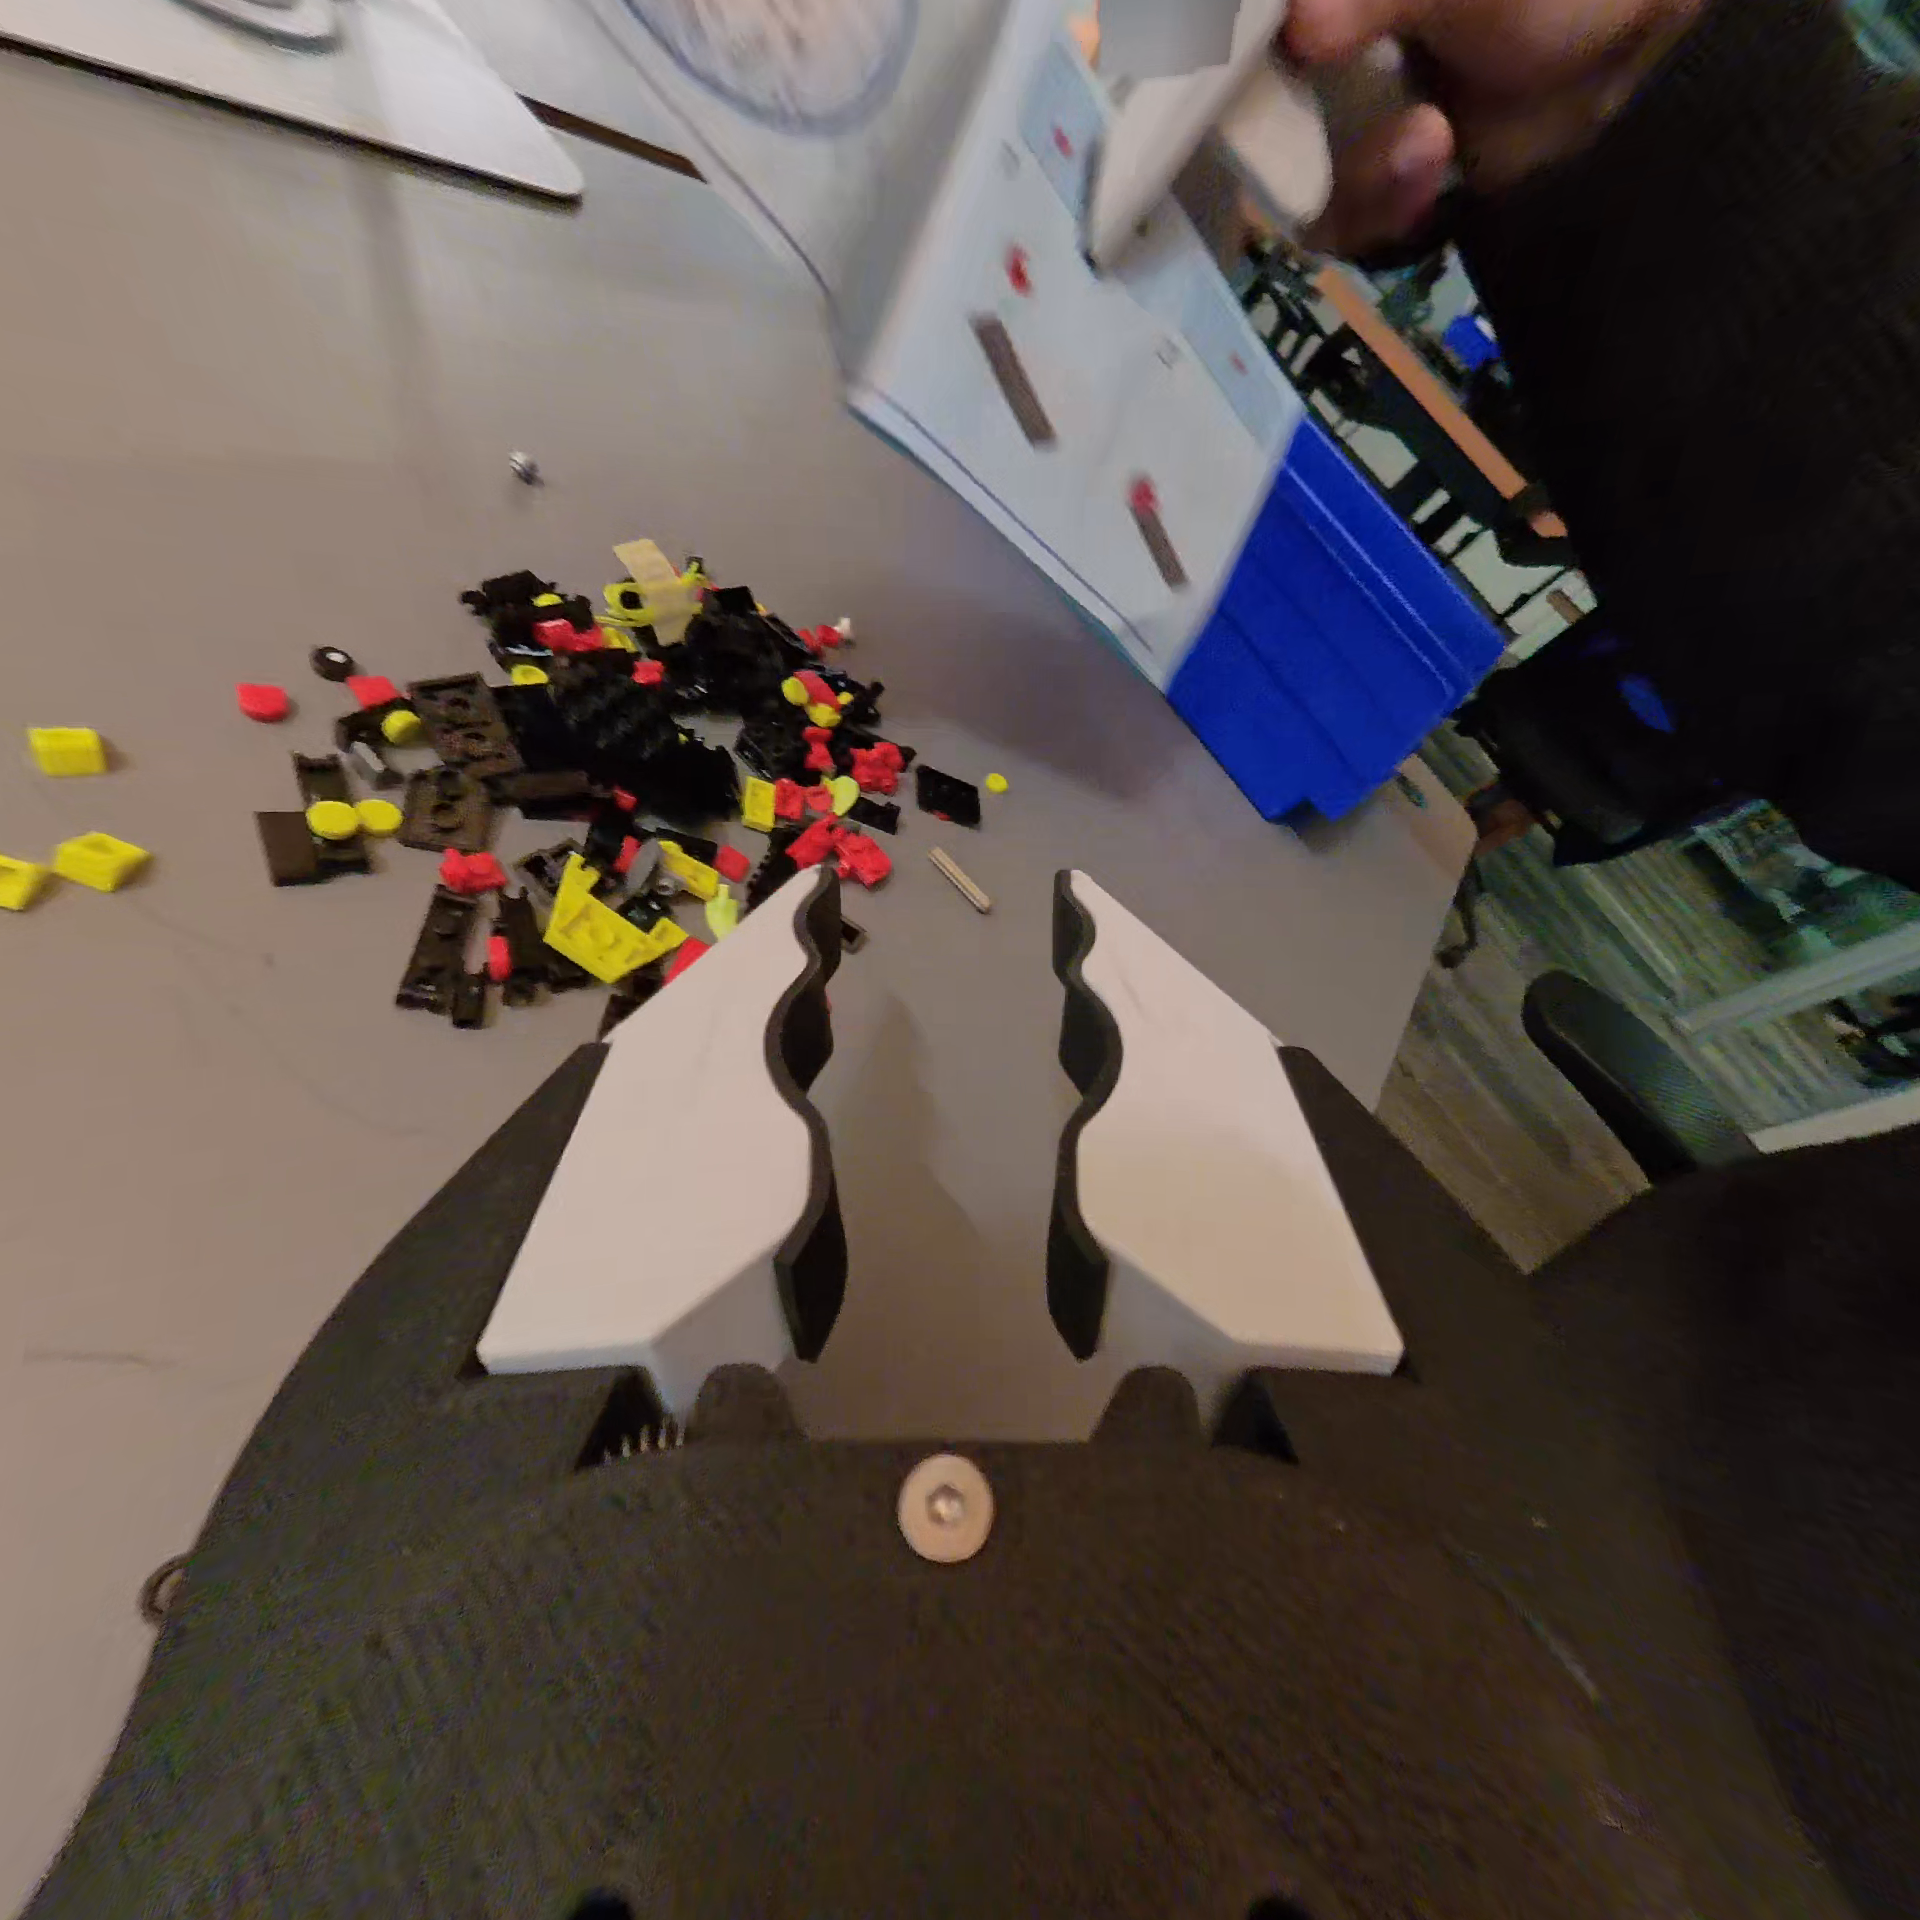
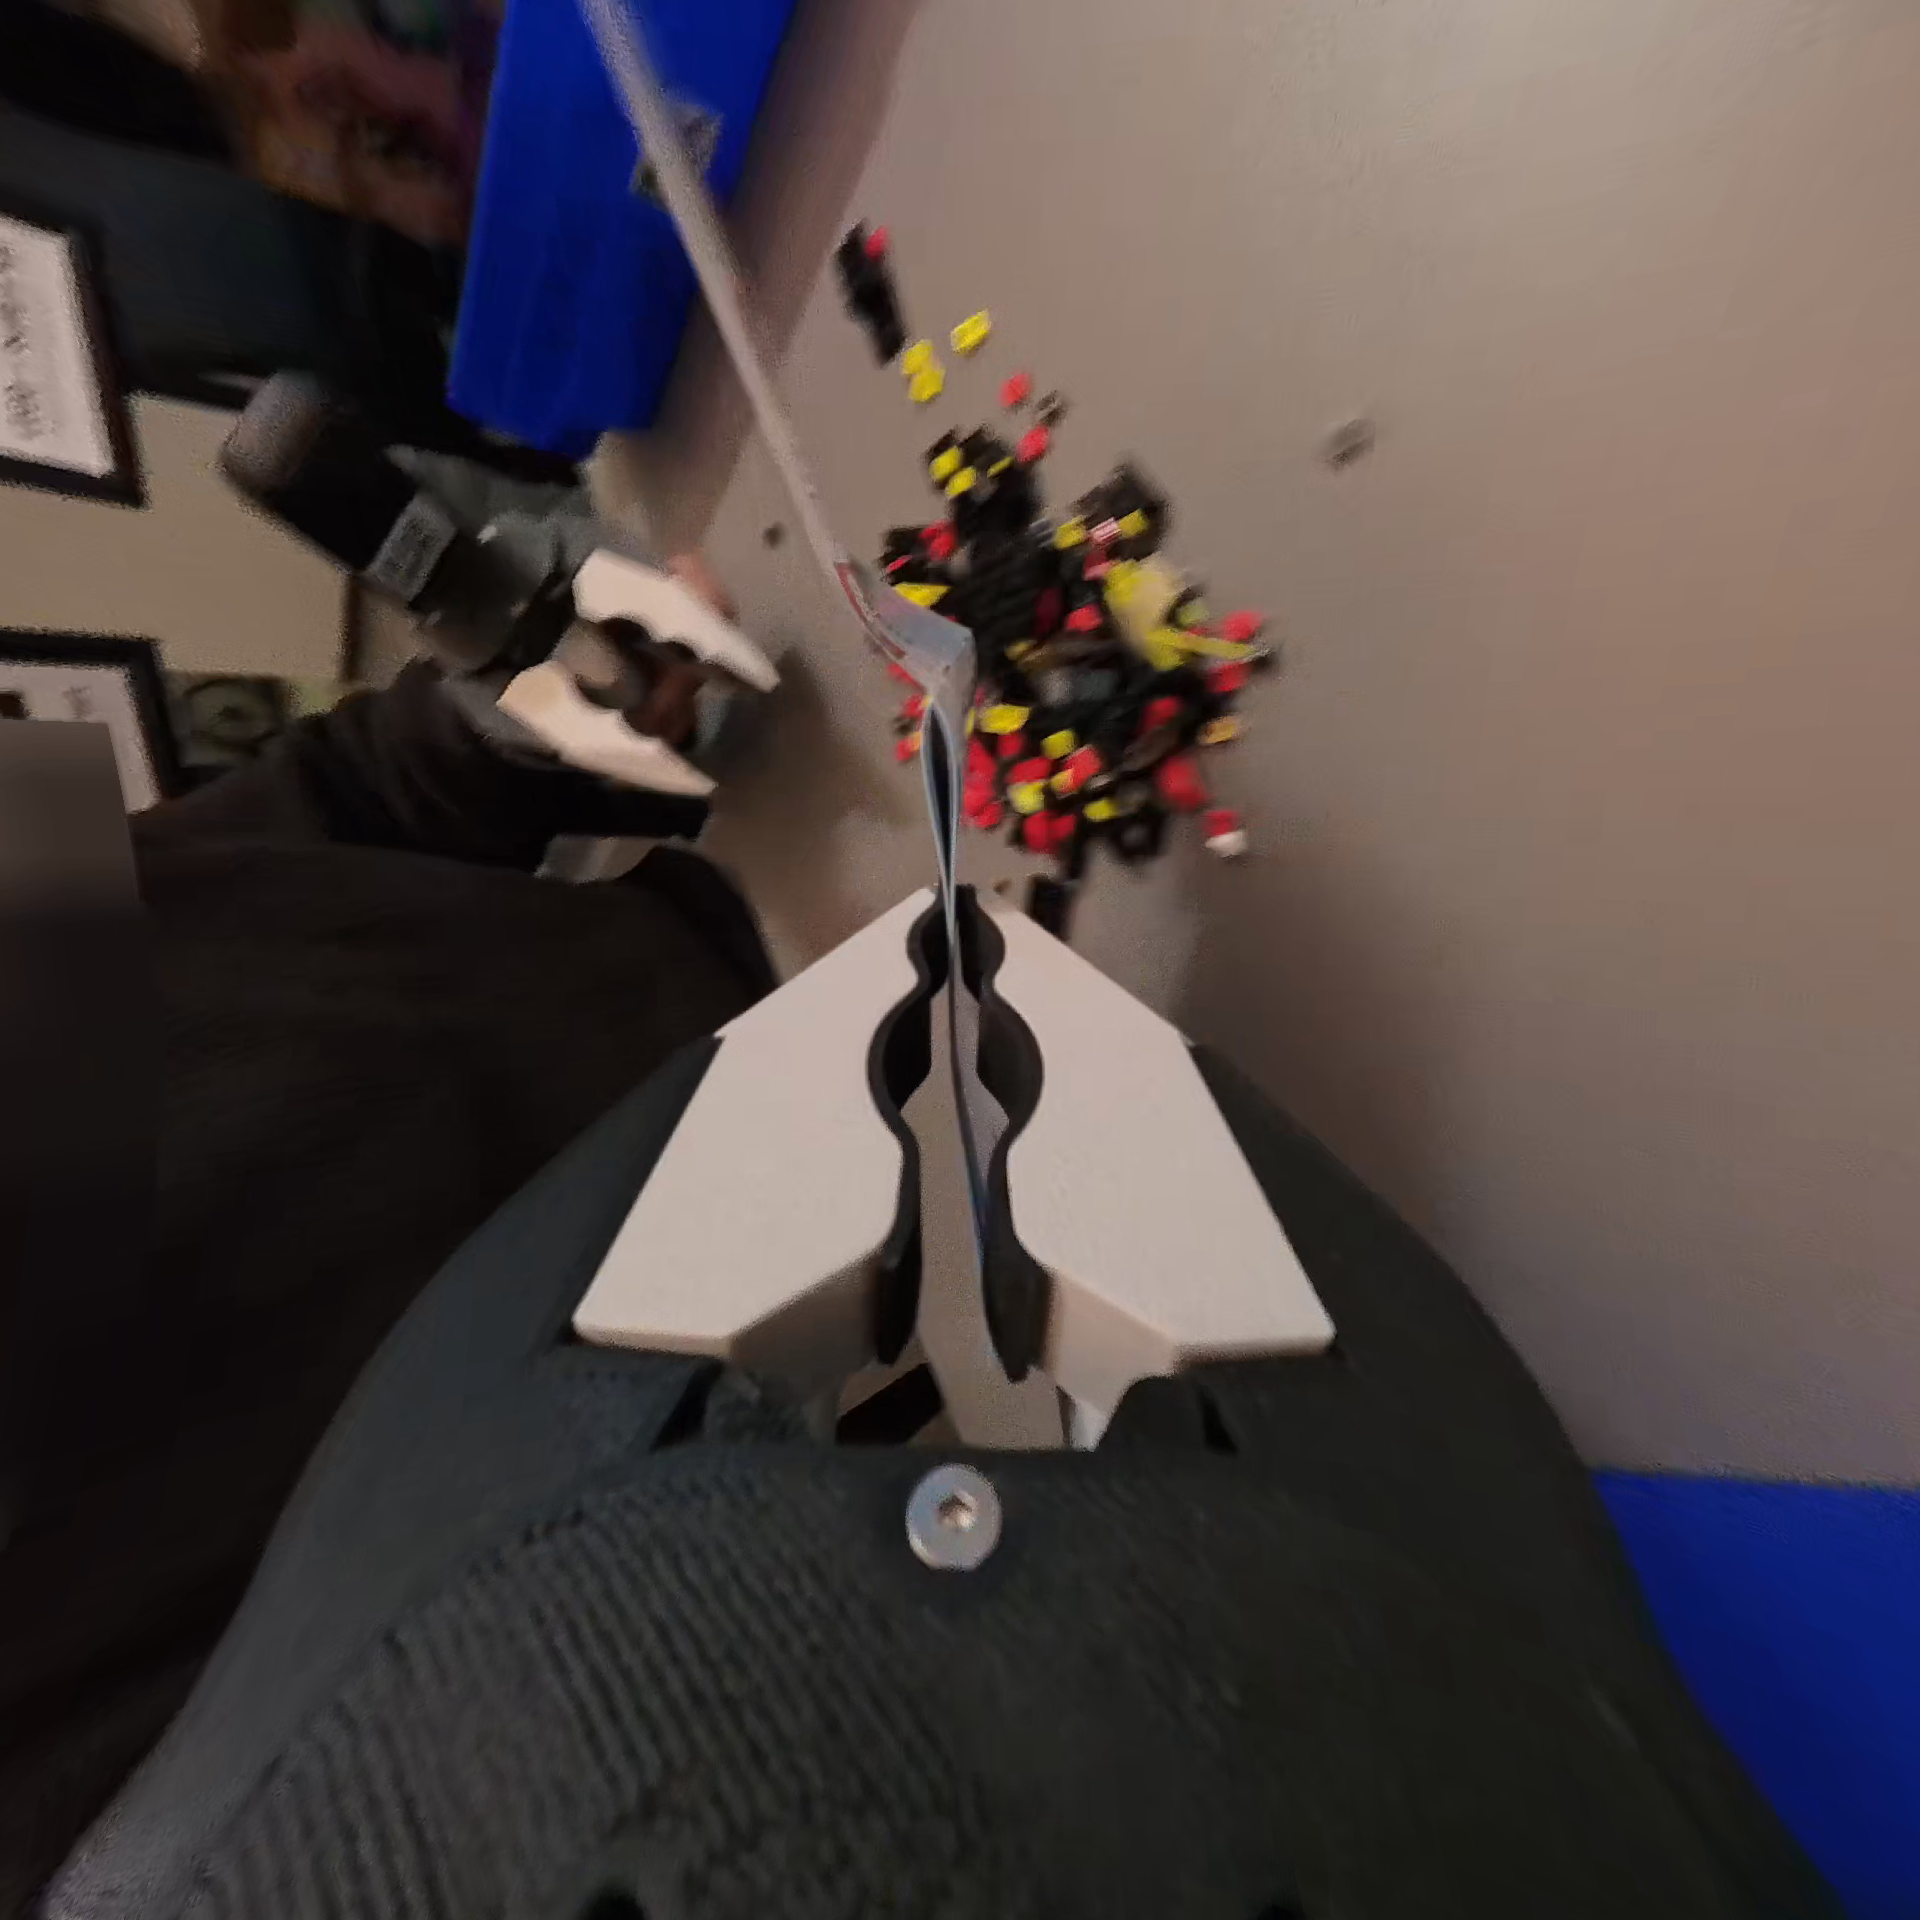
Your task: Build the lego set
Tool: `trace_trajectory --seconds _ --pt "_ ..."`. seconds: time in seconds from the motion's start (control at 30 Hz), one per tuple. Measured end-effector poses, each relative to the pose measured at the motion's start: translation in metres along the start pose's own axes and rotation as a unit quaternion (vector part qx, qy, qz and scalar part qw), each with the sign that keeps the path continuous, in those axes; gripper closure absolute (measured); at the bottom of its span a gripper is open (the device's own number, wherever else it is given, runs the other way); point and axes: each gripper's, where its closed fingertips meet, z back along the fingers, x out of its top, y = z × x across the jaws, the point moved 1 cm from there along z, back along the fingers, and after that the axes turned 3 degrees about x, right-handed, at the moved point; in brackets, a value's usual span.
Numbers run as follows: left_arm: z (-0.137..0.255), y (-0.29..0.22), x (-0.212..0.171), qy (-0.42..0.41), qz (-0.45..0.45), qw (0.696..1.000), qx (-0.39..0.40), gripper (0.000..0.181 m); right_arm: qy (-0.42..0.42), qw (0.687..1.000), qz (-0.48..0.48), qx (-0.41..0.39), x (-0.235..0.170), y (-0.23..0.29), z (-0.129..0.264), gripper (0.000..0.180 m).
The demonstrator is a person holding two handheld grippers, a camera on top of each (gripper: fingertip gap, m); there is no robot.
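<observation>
A pile of black, red and yellow lego pieces (image 1: 644,758) lies on the grey table, just beyond my left gripper (image 1: 940,883), which is open and empty above the table. My right gripper (image 2: 951,899) is shut on the edge of the instruction booklet (image 2: 940,790), which I see edge-on; the pile shows behind it in the right wrist view (image 2: 1070,644). In the left wrist view the booklet (image 1: 1081,416) hangs lifted at the upper right, held by the right gripper (image 1: 1132,187). The left gripper shows at the left of the right wrist view (image 2: 727,727).
A blue bin (image 1: 1320,644) stands at the table's right edge behind the booklet. A few yellow pieces (image 1: 68,748) lie apart at the left. A white board (image 1: 343,94) lies at the far left. A small grey bar (image 1: 961,881) lies near my left fingertips. Left tips to right tips: about 20 centimeters. From the left gripper's tips to the small grey bar (image 1: 961,881) is close to 11 centimeters.
</observation>
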Motion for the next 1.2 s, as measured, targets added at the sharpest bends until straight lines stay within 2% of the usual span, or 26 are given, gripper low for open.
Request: trace_trajectory --seconds 0.1,0.17,0.23,0.4,0.53,0.63,0.8,0.87,0.97,1.1,1.2 --pt "-0.002 -0.005 -0.004 0.011 -0.007 1.0 -0.017 0.143 -0.016 0.997 0.017 -0.076 0.034 -0.038 0.021 0.18" --pt "-0.002 -0.005 -0.001 0.004 -0.021 1.0 -0.013 0.145 -0.008 0.988 0.051 -0.147 0.052 -0.063 0.021 0.18" --pt "0.001 -0.005 0.005 -0.017 -0.05 0.999 -0.003 0.148 0.036 0.978 0.079 -0.19 0.058 -0.08 0.008 0.18" --pt "-0.001 -0.014 0.01 -0.034 -0.113 0.993 -0.015 0.151 0.177 0.947 0.127 -0.234 0.067 -0.101 -0.029 0.179" --pt "-0.005 -0.034 0.007 -0.042 -0.203 0.977 -0.048 0.153 0.243 0.908 0.172 -0.295 0.086 -0.127 -0.034 0.168" --pt "-0.008 -0.045 0.0 -0.036 -0.23 0.97 -0.074 0.154 0.241 0.886 0.209 -0.338 0.103 -0.137 -0.034 0.154" --pt "-0.004 -0.046 0.0 -0.037 -0.196 0.974 -0.108 0.154 0.208 0.852 0.251 -0.41 0.117 -0.138 -0.026 0.134" --pt "-0.001 -0.042 0.003 -0.041 -0.181 0.977 -0.109 0.154 0.181 0.844 0.264 -0.431 0.12 -0.134 -0.02 0.132" --pt "0.005 -0.042 0.007 -0.05 -0.163 0.978 -0.119 0.155 0.101 0.859 0.254 -0.432 0.116 -0.121 -0.017 0.133" --pt "0.012 -0.047 0.012 -0.068 -0.147 0.977 -0.14 0.16 -0.038 0.9 0.222 -0.373 0.074 -0.081 -0.028 0.136" --pt "0.012 -0.042 0.013 -0.069 -0.143 0.98 -0.122 0.156 -0.156 0.898 0.236 -0.337 0.035 -0.042 -0.042 0.139"
